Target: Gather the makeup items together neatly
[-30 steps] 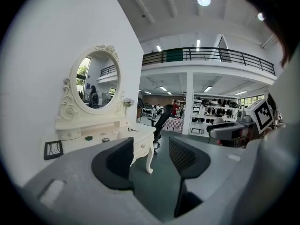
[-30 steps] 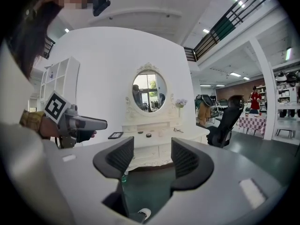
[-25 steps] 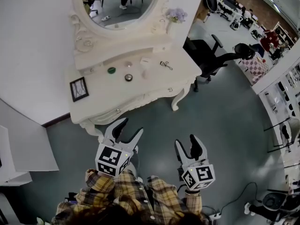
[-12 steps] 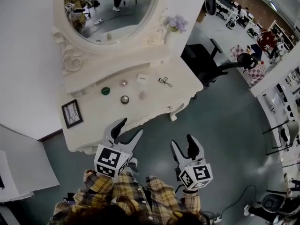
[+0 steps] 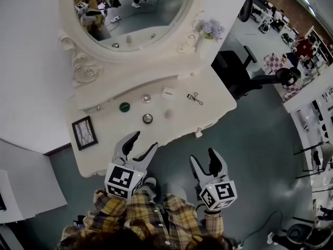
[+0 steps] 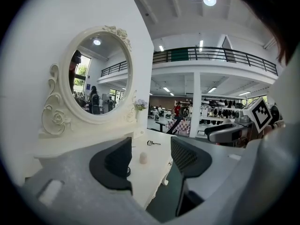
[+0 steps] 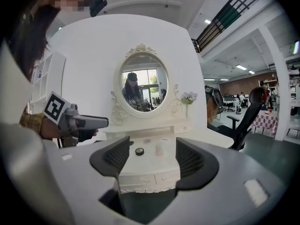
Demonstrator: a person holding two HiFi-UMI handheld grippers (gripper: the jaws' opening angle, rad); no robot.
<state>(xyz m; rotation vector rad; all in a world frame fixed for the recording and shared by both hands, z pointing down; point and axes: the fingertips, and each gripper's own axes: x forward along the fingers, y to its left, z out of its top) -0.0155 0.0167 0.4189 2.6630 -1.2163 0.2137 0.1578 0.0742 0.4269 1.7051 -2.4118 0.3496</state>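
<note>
On the left of the white carved dressing table point(image 5: 104, 139) a small dark-framed picture point(image 5: 84, 133) lies flat near the front corner. Behind the tabletop rises a large oval mirror in a white ornate frame point(image 5: 130, 14).

The makeup items are spread across the middle of the tabletop, none touching another. Leftmost is a round green pot point(image 5: 124, 107). To its right is a small round silver-topped jar point(image 5: 146, 98) near the back, with a round dark compact with a pale rim point(image 5: 148, 119) in front of it. Next come a small white box point(image 5: 167, 92) at the back and a pale pink egg-shaped piece point(image 5: 168, 114) in front. A dark metal eyelash curler point(image 5: 195, 97) lies farthest right, well apart from the rest.

We hold the left gripper point(image 5: 145, 140) at the table's front edge, pointing towards the items. Its jaws stand wide apart and hold nothing. In its own view only the tabletop and the pink piece show through the gap, far off.

The right gripper point(image 5: 203, 157) hangs over the grey-green floor, short of the table. Its jaws have just been opening and now stand apart with nothing between them. The compact and the pink piece show well beyond them.

On the table's right corner stands a white vase of lilac flowers point(image 5: 210, 30), and a black office chair point(image 5: 244, 74) sits just beside the table.
</note>
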